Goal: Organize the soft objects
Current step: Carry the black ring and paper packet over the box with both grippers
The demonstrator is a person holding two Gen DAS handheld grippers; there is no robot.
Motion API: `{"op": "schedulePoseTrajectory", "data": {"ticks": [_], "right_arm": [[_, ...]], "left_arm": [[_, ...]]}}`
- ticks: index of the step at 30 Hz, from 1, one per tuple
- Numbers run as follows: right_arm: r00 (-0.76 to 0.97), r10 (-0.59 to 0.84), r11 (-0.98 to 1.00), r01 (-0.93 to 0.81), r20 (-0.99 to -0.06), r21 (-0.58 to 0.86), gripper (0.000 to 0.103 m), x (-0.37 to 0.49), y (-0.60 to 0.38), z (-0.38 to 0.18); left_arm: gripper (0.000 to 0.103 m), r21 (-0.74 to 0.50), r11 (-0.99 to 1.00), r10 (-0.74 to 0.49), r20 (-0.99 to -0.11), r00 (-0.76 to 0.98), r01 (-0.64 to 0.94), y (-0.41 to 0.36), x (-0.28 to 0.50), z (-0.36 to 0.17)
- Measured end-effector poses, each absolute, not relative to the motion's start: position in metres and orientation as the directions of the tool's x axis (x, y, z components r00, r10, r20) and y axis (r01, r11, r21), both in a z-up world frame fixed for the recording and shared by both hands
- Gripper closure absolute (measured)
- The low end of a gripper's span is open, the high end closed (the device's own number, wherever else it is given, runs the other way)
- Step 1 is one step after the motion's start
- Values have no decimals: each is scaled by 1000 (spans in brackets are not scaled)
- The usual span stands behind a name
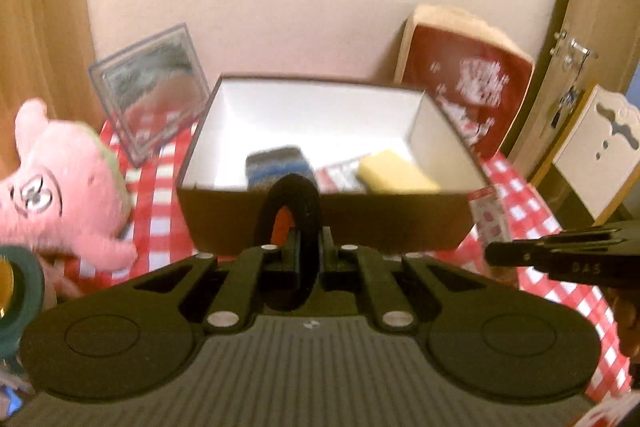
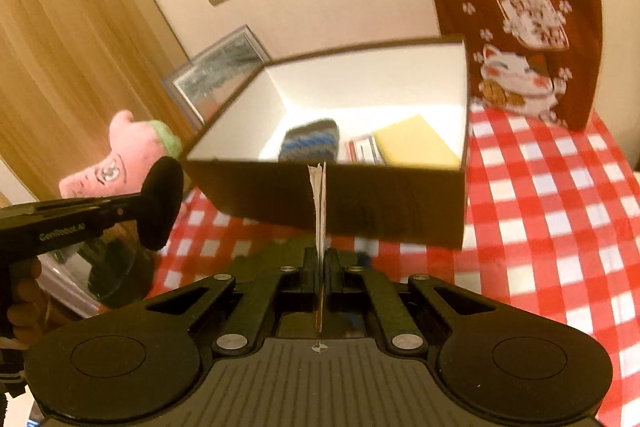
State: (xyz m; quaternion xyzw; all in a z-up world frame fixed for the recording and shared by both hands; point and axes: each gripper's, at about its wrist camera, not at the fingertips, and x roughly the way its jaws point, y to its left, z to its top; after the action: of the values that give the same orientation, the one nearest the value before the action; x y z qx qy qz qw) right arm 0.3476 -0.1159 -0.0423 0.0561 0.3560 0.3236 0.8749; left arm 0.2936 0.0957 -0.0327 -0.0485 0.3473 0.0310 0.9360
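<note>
**Both Grippers Loaded, Positioned Short of the Open Box**

The left gripper [image 1: 294,247] was clamped on a black ring-shaped hair tie [image 1: 289,239], which stood upright on edge between its fingers. The right gripper [image 2: 320,259] was closed on a thin white folded sheet, seemingly a tissue packet seen edge-on [image 2: 320,207]; its exact type could not be determined.

Directly ahead of both grippers stood an open box [image 2: 352,203], dark outside and white inside, on a red-and-white checked tablecloth [image 2: 540,207]. Inside the box, beyond the fingertips, lay a striped blue-and-grey knitted item [image 1: 278,167], a yellow sponge [image 1: 394,173] and a red-and-white printed packet [image 2: 366,149] between them.

To the left of the left gripper lay a pink plush toy [image 1: 68,183]. Beyond it, a clear acrylic case [image 1: 154,87] leaned near the wall. Ahead and to the right of the right gripper, a red lucky-cat cushion [image 2: 520,43] stood upright behind the box.
</note>
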Motion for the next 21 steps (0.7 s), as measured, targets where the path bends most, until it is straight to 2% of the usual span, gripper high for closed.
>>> {"op": "schedulePoseTrajectory", "data": {"ticks": [12, 21], "right_arm": [[588, 630, 771, -550, -507, 320, 100, 402, -102, 0], [581, 618, 780, -540, -529, 318, 100, 457, -84, 1]], "left_arm": [[96, -69, 996, -2, -602, 798, -50, 87, 362, -5], [96, -77, 996, -22, -633, 774, -35, 89, 419, -16]]}}
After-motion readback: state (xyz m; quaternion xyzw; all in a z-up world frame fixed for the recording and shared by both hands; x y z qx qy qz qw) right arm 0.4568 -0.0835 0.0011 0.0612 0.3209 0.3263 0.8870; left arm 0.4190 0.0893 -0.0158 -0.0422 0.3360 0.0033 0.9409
